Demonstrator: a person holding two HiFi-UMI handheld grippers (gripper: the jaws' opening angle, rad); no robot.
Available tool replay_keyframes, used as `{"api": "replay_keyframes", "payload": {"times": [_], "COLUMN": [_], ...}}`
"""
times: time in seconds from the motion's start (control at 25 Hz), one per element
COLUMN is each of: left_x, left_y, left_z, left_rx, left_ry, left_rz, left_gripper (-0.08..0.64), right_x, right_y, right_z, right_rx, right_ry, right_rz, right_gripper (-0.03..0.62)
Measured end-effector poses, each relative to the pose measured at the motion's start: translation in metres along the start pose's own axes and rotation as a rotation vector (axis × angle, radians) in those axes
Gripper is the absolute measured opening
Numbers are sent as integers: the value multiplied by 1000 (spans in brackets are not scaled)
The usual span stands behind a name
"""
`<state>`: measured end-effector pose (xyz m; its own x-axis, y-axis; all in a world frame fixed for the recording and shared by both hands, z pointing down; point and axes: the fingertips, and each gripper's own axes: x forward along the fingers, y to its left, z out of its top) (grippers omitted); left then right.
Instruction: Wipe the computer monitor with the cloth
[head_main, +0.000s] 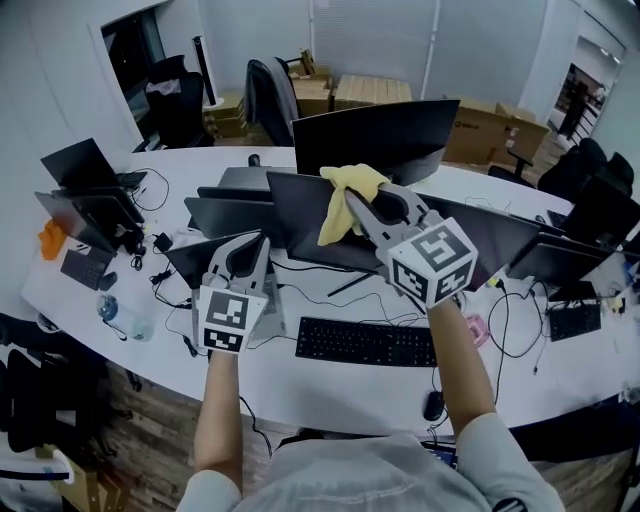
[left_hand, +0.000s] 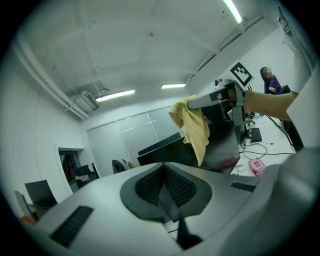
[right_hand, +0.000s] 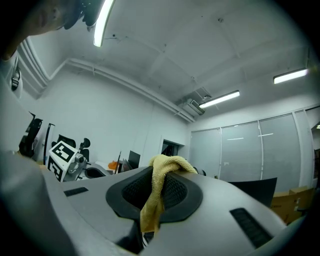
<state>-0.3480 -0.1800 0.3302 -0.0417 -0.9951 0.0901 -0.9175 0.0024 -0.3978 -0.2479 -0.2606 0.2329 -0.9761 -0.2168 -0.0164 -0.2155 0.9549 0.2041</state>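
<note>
Right gripper (head_main: 362, 200) clamped on one yellow cloth (head_main: 341, 208), left gripper (head_main: 251, 246) closed and empty, one black keyboard (head_main: 365, 342) on desk (head_main: 300, 388)

Limp yellow cloth (head_main: 350, 200) at dark upright monitor (head_main: 300, 218)

No legible word, brand, number or sign anywhere. Only black-and-white square marker patterns, without letters or digits: one on the left gripper's (head_main: 250, 243) marker cube (head_main: 224, 321), just left of the keyboard (head_main: 365, 342); others on the right gripper's (head_main: 352, 206) cube (head_main: 433, 262), just behind the keyboard's right end. Faint dark print on a cardboard box (head_main: 478, 128) far behind the keyboard, too small to read. Key legends on the keyboard itself likewise too small to make out.
</note>
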Motion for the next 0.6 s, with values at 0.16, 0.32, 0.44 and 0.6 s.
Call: {"api": "replay_keyframes", "payload": {"times": [0.16,0.32,0.44,0.6], "left_x": [-6,-10,-8,-5], "left_y": [38,63,76,88], "left_z": [-25,-42,-52,-60], "left_rx": [-5,-9,-16,-16], "left_ry": [-6,-12,-22,-32], "left_rz": [-30,-55,-74,-101], "left_gripper": [20,20,20,20], "right_x": [62,111,142,179], "right_y": [22,32,35,29], "right_z": [11,14,13,5], "right_rx": [18,22,21,-29], "right_ry": [-7,2,18,73], "right_rz": [-1,-14,-24,-83], "right_gripper": [55,57,57,57]}}
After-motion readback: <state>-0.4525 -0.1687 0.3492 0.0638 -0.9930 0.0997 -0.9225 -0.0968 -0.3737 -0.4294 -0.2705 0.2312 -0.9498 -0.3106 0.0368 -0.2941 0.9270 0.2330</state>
